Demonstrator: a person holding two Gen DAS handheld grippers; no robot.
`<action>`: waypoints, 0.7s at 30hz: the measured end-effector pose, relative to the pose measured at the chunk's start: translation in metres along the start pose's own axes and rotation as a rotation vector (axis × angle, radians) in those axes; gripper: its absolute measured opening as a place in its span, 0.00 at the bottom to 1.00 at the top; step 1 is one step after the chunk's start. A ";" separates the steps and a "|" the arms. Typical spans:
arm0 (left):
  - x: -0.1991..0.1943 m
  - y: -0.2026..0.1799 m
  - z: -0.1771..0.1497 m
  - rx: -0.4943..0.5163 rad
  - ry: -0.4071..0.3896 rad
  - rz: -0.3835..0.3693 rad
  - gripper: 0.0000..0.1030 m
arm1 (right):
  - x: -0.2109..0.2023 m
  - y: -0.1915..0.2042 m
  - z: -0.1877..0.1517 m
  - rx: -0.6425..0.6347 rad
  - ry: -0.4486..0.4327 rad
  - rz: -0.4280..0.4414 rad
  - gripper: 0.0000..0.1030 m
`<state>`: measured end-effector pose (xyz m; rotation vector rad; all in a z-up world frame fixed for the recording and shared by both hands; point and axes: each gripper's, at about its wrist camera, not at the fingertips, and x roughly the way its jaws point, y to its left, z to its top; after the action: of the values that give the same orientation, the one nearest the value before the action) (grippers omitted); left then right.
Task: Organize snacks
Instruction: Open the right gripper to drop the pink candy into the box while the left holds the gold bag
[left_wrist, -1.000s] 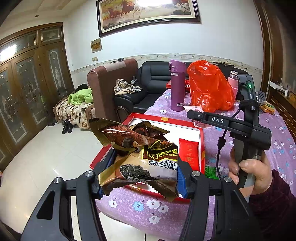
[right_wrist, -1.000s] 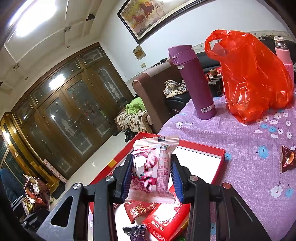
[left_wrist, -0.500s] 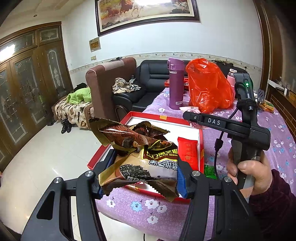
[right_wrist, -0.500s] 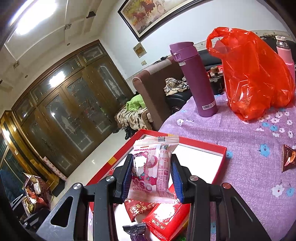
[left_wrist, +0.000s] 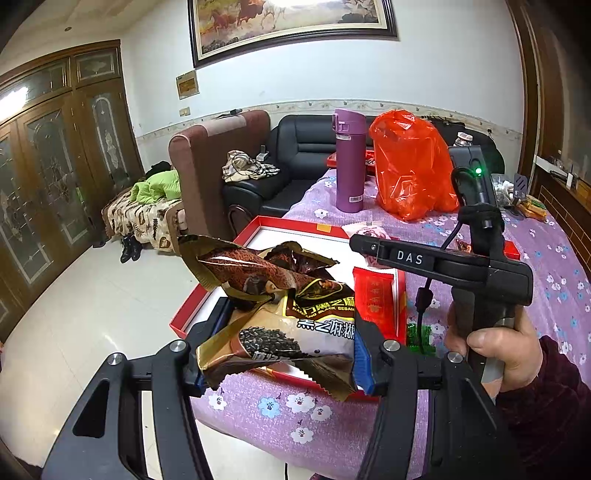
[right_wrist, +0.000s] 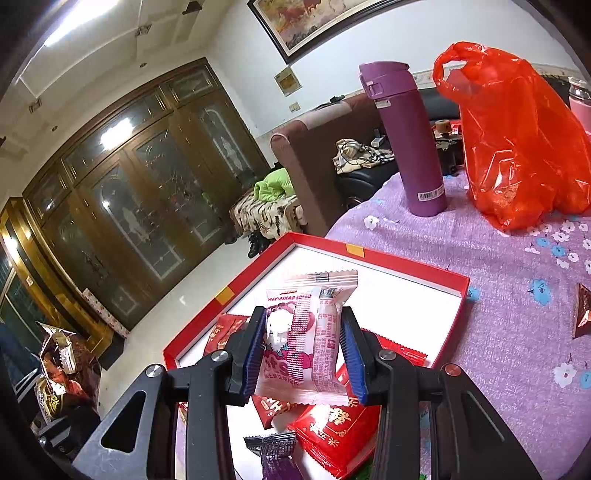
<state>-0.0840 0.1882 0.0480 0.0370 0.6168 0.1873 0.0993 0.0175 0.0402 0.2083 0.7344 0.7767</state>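
Note:
My left gripper (left_wrist: 288, 332) is shut on a brown-and-gold black sesame snack bag (left_wrist: 280, 302) and holds it above the near edge of the red box (left_wrist: 258, 223). My right gripper (right_wrist: 304, 343) is shut on a pink-and-white snack packet (right_wrist: 303, 332) over the same red box (right_wrist: 406, 264). The right gripper's body (left_wrist: 443, 262) shows in the left wrist view, over the box's right side. Red packets (right_wrist: 332, 435) and a purple one (right_wrist: 275, 454) lie in the box; a red packet (left_wrist: 375, 295) also shows in the left wrist view.
A purple flask (left_wrist: 349, 158) and an orange plastic bag (left_wrist: 410, 166) stand at the table's far end on the purple flowered cloth (right_wrist: 498, 266). A small brown packet (right_wrist: 581, 310) lies on the cloth at right. A green packet (left_wrist: 419, 334) lies beside the box.
Both grippers keep their packets. The right gripper has drifted back and lower over the box. The left view has pulled back slightly from the table.

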 end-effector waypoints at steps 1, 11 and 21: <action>0.000 0.000 -0.001 0.000 0.000 0.000 0.55 | 0.002 0.000 -0.001 -0.001 0.007 -0.003 0.38; 0.003 -0.001 -0.002 0.004 0.006 -0.006 0.55 | 0.015 0.010 -0.011 -0.052 0.077 -0.018 0.38; 0.006 -0.002 -0.003 0.001 0.016 -0.005 0.55 | 0.022 0.015 -0.017 -0.067 0.122 -0.025 0.41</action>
<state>-0.0801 0.1869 0.0418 0.0349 0.6326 0.1824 0.0896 0.0422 0.0224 0.0919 0.8230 0.7943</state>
